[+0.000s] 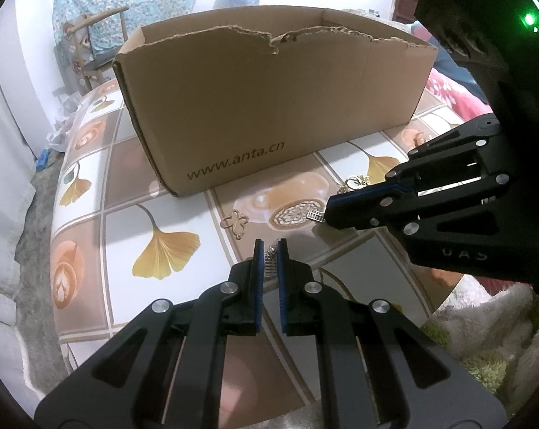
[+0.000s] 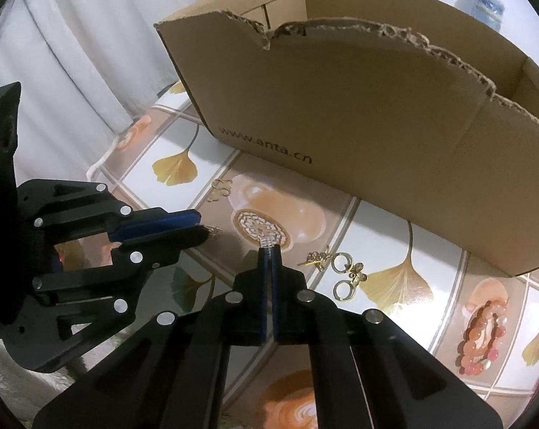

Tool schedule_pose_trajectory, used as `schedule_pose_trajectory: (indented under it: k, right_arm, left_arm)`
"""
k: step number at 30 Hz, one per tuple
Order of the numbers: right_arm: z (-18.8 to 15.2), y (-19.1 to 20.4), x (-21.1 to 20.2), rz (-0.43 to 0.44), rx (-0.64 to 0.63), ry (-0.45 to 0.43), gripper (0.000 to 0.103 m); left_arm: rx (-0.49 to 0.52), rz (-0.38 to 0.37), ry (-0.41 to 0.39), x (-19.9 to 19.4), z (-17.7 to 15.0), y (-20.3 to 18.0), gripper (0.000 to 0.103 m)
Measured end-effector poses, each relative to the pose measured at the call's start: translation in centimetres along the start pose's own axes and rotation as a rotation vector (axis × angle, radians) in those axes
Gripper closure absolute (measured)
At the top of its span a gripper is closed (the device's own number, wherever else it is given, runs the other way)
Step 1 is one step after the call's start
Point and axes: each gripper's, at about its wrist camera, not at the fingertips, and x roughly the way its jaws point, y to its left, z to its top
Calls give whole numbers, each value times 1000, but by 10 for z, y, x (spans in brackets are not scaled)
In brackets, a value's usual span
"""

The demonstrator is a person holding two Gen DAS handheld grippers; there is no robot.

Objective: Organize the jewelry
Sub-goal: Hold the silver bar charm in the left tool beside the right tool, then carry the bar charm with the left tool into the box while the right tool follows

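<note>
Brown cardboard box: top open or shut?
Open. The brown cardboard box has no lid or flaps over it; its torn top edge and inner far wall show.

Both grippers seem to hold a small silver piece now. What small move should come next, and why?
Probably lift both pieces toward the open cardboard box. The left gripper is shut on a small silver piece, and the right gripper pinches another silver piece low over the tablecloth. The box stands right behind them.
</note>
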Motion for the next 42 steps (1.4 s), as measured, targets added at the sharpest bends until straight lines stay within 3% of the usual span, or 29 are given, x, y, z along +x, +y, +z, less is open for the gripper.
schedule_pose_trajectory:
  k: [4,8,20,23,42]
  right_arm:
    - [0,2,-6,-7,-21,-17,101]
    - [3,3,-2,-15,-30,-18,90]
    - [9,15,10,-57,-95,27,90]
    - [11,18,12,-46,-101,36,97]
    - [-2,11,-7,-14,-67,-20,98]
  left_arm:
    - [2,1,-1,-1,-1,-2,96]
    - [4,2,-4,-2,-1,-3,96]
    - [-10,-5,-4,-1,-3,3,96]
    - [-12,-8,-10,-2,-3,4,96]
    - [-19,6,-30,-8,-5,7,96]
